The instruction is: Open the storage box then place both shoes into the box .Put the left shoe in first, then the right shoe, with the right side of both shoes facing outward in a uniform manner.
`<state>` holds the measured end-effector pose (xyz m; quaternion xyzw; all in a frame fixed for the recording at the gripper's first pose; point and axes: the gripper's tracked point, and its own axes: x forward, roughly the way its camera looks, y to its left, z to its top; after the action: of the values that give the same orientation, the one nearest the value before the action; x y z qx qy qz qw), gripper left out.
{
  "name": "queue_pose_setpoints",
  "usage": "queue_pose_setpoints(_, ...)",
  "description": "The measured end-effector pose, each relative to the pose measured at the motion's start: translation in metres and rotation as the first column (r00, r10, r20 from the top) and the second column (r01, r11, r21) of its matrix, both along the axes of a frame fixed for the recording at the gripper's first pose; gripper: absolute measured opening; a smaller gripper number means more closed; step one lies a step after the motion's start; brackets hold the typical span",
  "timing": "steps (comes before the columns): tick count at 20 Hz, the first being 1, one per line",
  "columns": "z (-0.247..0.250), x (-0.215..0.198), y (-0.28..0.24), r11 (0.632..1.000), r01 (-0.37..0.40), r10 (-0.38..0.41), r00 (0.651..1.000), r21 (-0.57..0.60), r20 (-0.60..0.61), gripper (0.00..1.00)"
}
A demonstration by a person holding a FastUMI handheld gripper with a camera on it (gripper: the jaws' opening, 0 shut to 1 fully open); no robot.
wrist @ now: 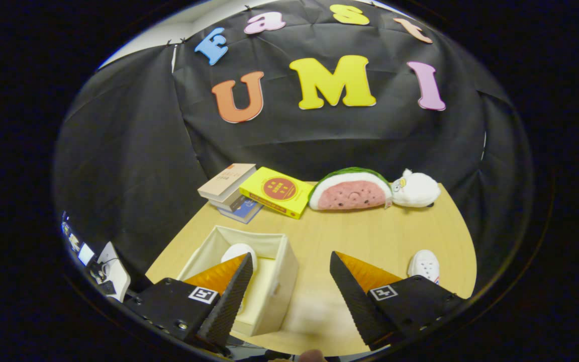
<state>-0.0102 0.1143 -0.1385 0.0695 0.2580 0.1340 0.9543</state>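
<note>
Claw apart above table

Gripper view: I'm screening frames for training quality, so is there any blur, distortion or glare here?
In the gripper view, fisheye distortion bows the table edges; the open gripper is empty; the storage box near corner and the tabletop between the fingers look smeared; the watermelon plush and yellow book beyond stay sharp; lighting is even, without strong glare.

Wooden table carries box, shoe, books, plushies.
</note>
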Motion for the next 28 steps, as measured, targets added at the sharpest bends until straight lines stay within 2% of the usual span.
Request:
queue_pose_setpoints(6,-0.011,0.005,-0.120,0.994,0.106,-0.106,0.994,-0.019,0.023,0.94)
queue_pose_setpoints(11,-0.040,0.004,-0.207,0.982,0.185,-0.185,0.983,-0.031,-0.006,0.93)
queue_pose_setpoints(13,-0.060,0.005,-0.232,0.980,0.193,-0.195,0.980,-0.053,-0.029,0.93)
queue_pose_setpoints(18,-0.134,0.006,-0.268,0.977,0.187,-0.202,0.967,-0.103,-0.158,0.93)
queue_pose_setpoints(24,-0.222,0.021,-0.297,0.977,0.187,-0.212,0.917,-0.106,-0.337,0.94)
queue_pose_setpoints(28,-0.250,0.032,-0.298,0.981,0.170,-0.194,0.888,-0.096,-0.417,0.91)
